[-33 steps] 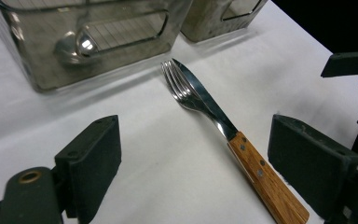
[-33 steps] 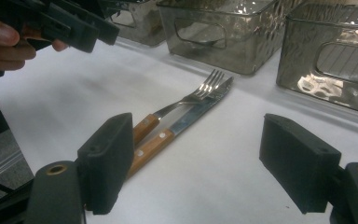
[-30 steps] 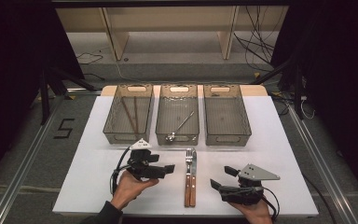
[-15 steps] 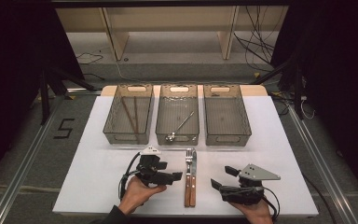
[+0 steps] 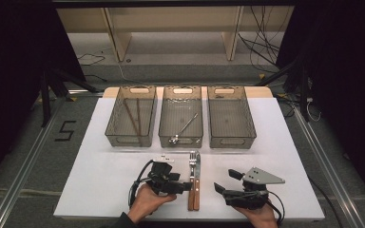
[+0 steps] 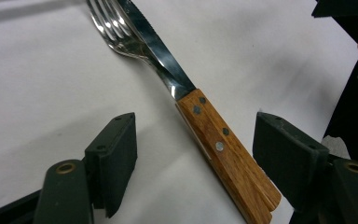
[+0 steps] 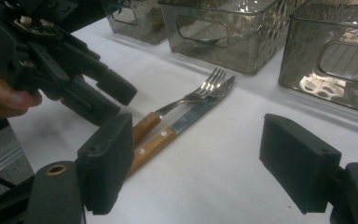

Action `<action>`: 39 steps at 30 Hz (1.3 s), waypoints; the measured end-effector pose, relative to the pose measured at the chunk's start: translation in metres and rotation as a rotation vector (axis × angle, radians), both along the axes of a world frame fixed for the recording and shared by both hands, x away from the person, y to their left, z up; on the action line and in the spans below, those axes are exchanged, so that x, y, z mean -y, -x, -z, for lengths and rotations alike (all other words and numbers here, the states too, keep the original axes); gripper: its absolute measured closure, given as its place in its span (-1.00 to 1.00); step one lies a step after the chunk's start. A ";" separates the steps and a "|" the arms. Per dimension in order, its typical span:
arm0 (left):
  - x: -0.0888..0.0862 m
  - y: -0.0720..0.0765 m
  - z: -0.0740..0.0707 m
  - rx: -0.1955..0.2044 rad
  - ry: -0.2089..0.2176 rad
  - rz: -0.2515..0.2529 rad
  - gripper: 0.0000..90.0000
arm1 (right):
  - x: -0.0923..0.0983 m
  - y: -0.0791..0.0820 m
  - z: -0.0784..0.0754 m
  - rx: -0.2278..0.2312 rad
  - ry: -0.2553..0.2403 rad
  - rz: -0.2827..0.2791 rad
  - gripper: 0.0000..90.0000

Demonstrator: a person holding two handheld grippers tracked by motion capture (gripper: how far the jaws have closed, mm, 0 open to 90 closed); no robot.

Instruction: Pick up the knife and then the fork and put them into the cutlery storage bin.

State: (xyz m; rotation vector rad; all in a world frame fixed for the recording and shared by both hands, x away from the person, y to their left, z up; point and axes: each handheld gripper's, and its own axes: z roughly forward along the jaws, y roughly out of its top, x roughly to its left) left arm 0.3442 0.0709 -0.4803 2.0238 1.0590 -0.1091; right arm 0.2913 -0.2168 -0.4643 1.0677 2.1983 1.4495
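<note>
Now | left claw (image 5: 184,186) spread, astride knife (image 6: 223,149) | right claw (image 5: 224,181) spread, idle

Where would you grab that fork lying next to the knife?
Probably by the fork's wooden handle, from its outer side where the open left gripper already waits. The knife lies tight along its other side, and the handle is thicker than the thin metal neck.
</note>
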 end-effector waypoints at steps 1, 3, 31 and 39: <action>0.002 0.000 0.001 -0.002 -0.006 0.004 -0.31 | 0.000 0.000 0.000 0.000 0.000 0.000 -0.41; 0.005 0.000 0.002 -0.011 -0.012 0.007 -0.28 | -0.001 0.000 0.000 -0.004 0.000 0.000 -0.41; 0.026 -0.006 0.009 -0.032 -0.049 0.017 0.18 | -0.001 0.000 0.000 -0.005 0.001 -0.006 -0.41; 0.027 -0.004 0.009 -0.005 -0.076 -0.003 0.35 | -0.001 0.001 0.000 -0.006 0.000 -0.007 -0.41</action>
